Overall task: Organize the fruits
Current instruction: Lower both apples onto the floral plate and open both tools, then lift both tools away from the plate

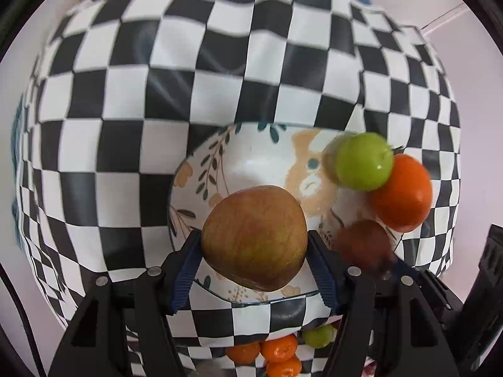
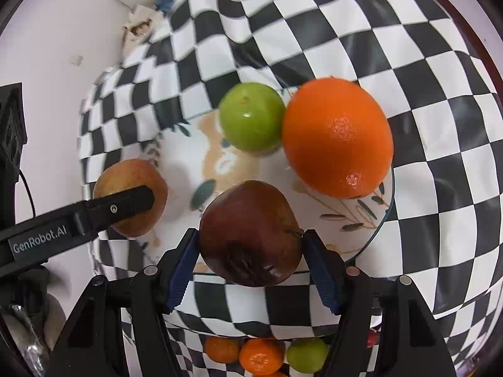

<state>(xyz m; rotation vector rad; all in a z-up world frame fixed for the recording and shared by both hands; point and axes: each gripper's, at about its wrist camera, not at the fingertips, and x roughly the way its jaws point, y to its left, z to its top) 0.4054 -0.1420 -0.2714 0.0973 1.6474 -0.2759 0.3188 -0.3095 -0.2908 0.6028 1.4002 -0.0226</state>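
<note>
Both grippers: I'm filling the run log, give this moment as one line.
left gripper: shut on yellow-red apple | right gripper: shut on dark red apple | plate: green apple, orange

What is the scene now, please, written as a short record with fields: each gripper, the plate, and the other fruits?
left gripper: shut on yellow-red apple, above the plate's near-left part
right gripper: shut on dark red apple, above the plate's near edge
plate: floral, on checkered cloth
on plate: green apple and orange, side by side and apparently touching, far side
lower level: small oranges and a green fruit, seen below the cloth's near edge
</note>
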